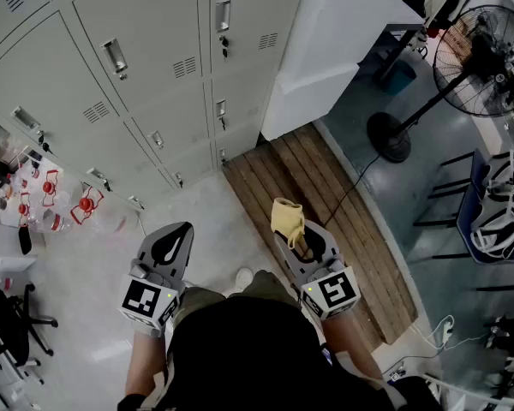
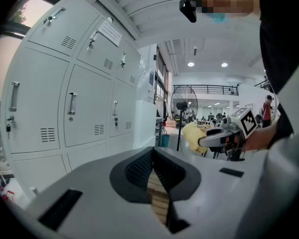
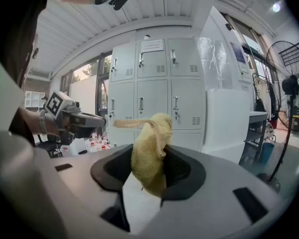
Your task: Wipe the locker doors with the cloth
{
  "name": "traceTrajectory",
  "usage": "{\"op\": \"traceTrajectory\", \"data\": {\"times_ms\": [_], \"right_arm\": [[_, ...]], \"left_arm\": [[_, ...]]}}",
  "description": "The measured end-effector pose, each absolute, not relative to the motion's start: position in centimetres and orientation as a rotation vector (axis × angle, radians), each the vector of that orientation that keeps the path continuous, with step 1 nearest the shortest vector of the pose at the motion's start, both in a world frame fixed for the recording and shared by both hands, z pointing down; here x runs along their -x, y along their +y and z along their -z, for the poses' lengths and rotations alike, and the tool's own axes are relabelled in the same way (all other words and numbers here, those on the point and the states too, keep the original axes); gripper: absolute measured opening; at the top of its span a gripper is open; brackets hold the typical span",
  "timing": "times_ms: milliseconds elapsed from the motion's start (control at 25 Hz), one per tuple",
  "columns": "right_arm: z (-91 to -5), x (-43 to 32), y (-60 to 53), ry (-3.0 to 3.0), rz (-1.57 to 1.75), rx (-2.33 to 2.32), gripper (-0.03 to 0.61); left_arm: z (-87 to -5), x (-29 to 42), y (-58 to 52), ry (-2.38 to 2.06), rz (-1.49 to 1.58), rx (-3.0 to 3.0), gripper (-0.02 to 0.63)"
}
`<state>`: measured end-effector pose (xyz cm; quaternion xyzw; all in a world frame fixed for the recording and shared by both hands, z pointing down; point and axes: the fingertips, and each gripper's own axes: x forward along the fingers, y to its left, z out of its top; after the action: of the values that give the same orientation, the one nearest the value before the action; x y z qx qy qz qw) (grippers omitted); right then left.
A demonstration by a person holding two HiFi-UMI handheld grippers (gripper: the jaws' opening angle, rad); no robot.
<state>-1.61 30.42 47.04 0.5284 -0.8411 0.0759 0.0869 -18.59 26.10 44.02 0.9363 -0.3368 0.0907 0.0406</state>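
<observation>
Right gripper: jaws clamped on the yellow cloth. The cloth is bunched, its top end flopping out over the jaws toward the left gripper's side. Its lower end is buried between the pads, so the full shape can't be made out.

Left gripper: jaws pressed together, nothing in them. Only wood slats show through the slot below.

Both grippers are held out in front of the person, apart from the locker doors. The cloth touches no door.

The head view cuts off the upper lockers, and the person's dark torso covers the bottom of that view. The paper label on one top door is too small to read.

A tall white cabinet stands just beside the lockers, at the far end of a wooden pallet; a dark cable runs over the pallet. A pedestal fan stands further off on that side.

Red-capped bottles sit by the lockers at the other end; can't tell what they stand on. A black office chair is partly cut off at the edge.
</observation>
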Motion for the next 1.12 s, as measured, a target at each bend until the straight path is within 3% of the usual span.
{"op": "traceTrajectory", "data": {"times_ms": [560,1120], "right_arm": [[-49.1,-9.8,27.0,-2.458,-0.339,-1.691,0.175],[-48.0,-16.8,9.9,-2.351,-0.306,-1.753,0.176]], "left_arm": [[-46.7,7.2,21.7,-0.907,-0.408,-2.856,0.009],[-48.1,-2.0,1.9,-0.735,-0.293,-2.887,0.009]]}}
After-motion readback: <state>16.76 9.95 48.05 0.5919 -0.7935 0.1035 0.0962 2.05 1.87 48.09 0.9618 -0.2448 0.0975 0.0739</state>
